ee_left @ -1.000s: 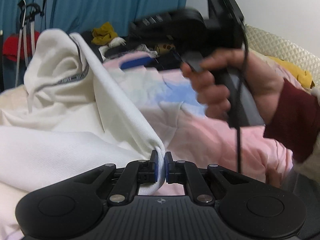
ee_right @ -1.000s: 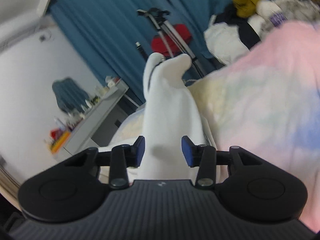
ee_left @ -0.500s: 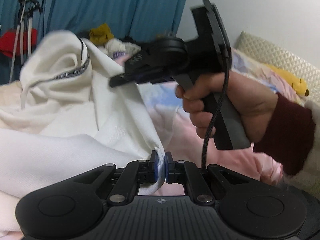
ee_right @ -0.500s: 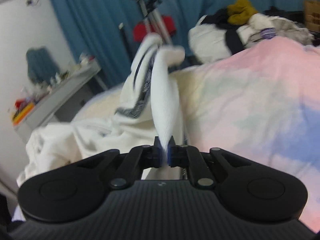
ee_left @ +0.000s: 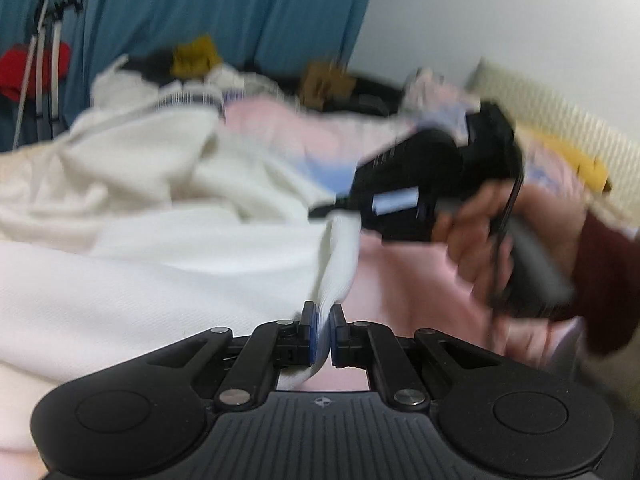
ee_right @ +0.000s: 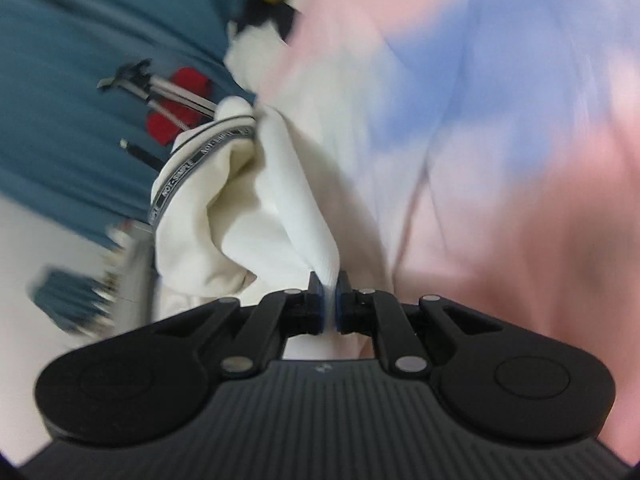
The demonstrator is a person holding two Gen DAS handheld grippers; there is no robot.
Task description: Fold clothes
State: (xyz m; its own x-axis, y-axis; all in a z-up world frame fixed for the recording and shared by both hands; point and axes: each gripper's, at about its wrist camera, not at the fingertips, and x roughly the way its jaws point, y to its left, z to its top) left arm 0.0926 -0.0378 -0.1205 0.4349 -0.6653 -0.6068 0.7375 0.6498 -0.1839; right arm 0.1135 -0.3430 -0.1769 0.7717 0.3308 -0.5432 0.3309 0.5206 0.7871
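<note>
The left gripper (ee_left: pixel 324 334) has its jaws clamped on a fold of the white garment (ee_left: pixel 160 264), the cloth pinched between the blue pads (ee_left: pixel 311 334) and hanging a little below them. From that pinch a taut ridge of the fabric runs up and away to the right gripper (ee_left: pixel 416 196), which the left wrist view shows, blurred, held in the person's right hand (ee_left: pixel 492 232) with a dark red sleeve (ee_left: pixel 604 280) behind it. In its own view the right gripper (ee_right: pixel 329 306) also has its jaws closed on the garment (ee_right: pixel 276 216), a narrow fold caught between its pads (ee_right: pixel 318 306). Beyond that grip the cloth bunches and rises to a collar trimmed with a grey lettered band (ee_right: pixel 188 168). The rest of the garment lies spread in loose folds over the bed, whose pink and blue cover (ee_right: pixel 500 140) fills the space beside and beyond both grippers. At the far edge of the bed lies a heap of other clothes (ee_left: pixel 192 64), among them a mustard piece. Behind stands a blue curtain (ee_left: pixel 224 4), with a tripod (ee_left: pixel 44 64) and something red (ee_left: pixel 12 72) in front of it, near the bed's far left corner. Much of both views is smeared by motion.
</note>
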